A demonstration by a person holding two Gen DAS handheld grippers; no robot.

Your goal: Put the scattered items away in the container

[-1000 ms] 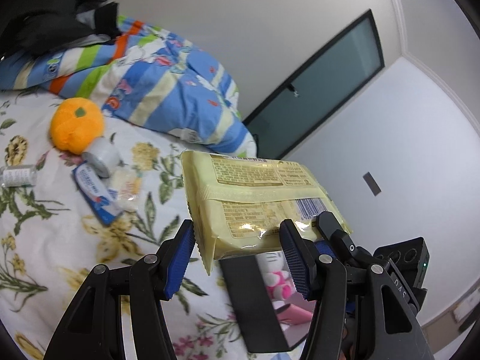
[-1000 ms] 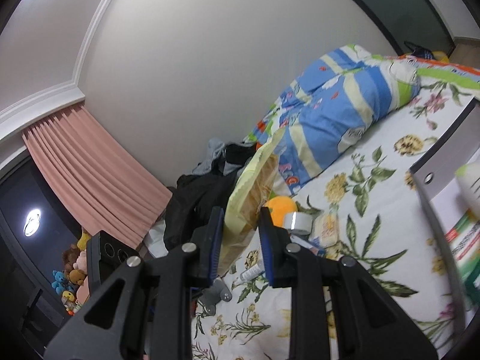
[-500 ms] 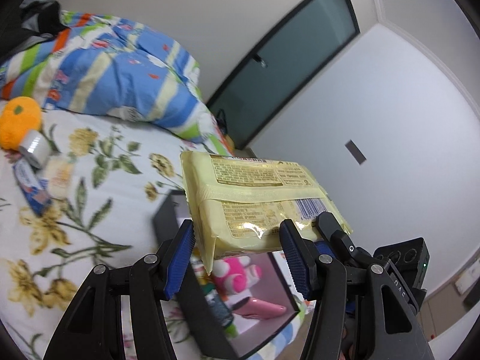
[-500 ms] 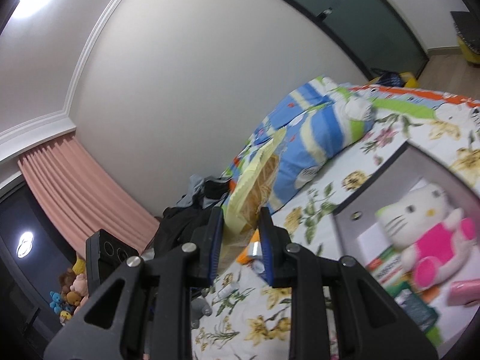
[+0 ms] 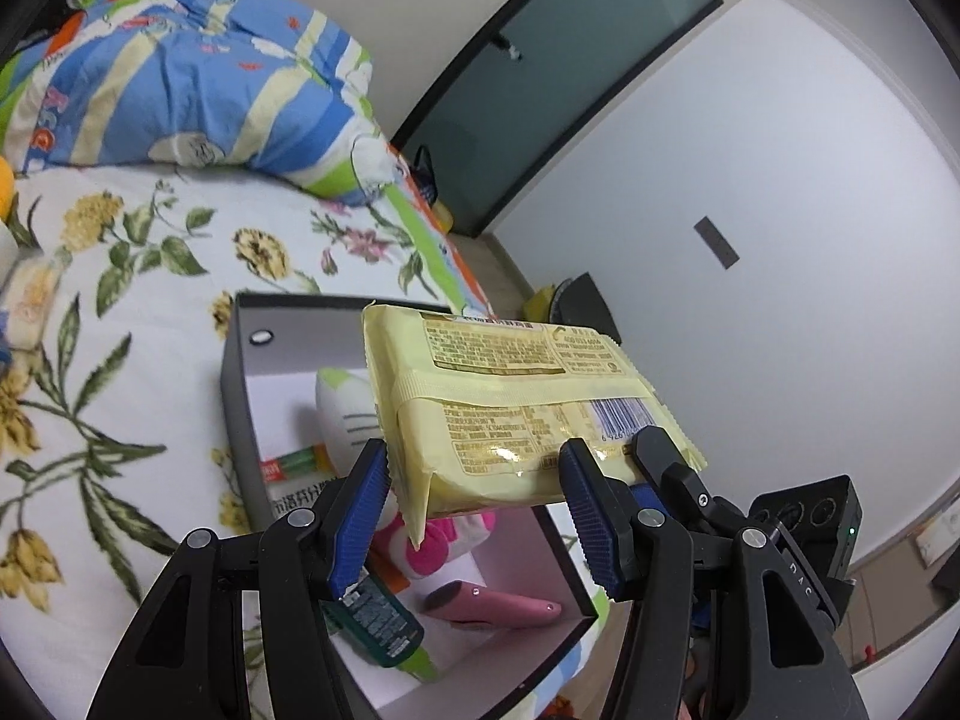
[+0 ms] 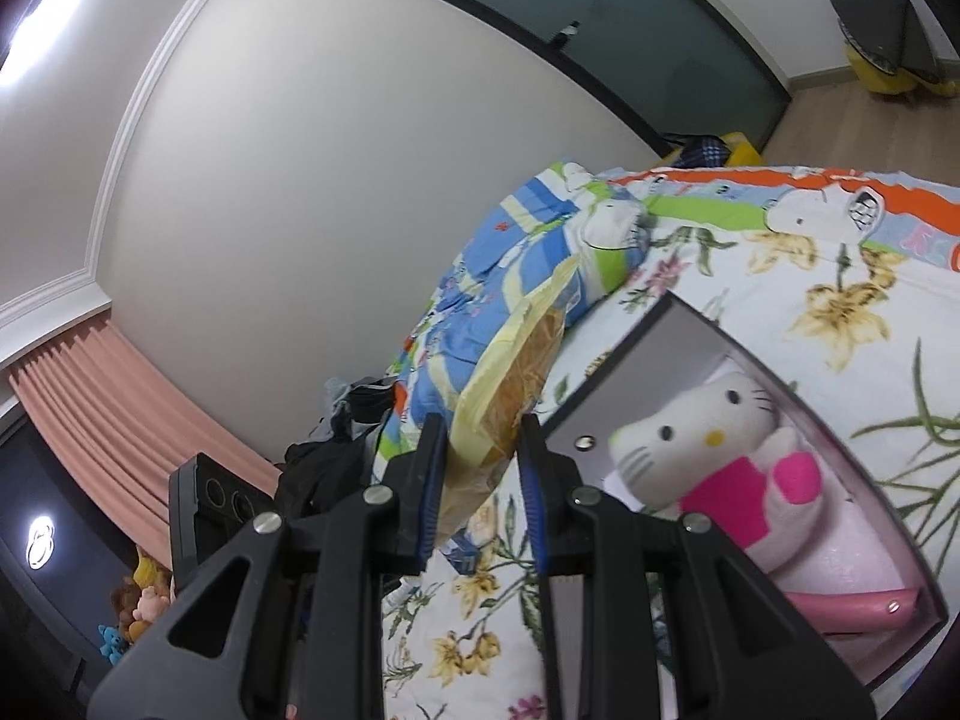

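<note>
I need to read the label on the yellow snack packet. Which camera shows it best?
The left wrist view: the snack packet faces the camera flat, with its printed text and barcode showing above the grey box. The right wrist view sees the packet only edge-on, pinched in the right tool, with no label visible.

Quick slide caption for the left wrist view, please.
Both grippers carry a yellow snack packet over the grey storage box holding a plush cat on the floral bed.
</note>
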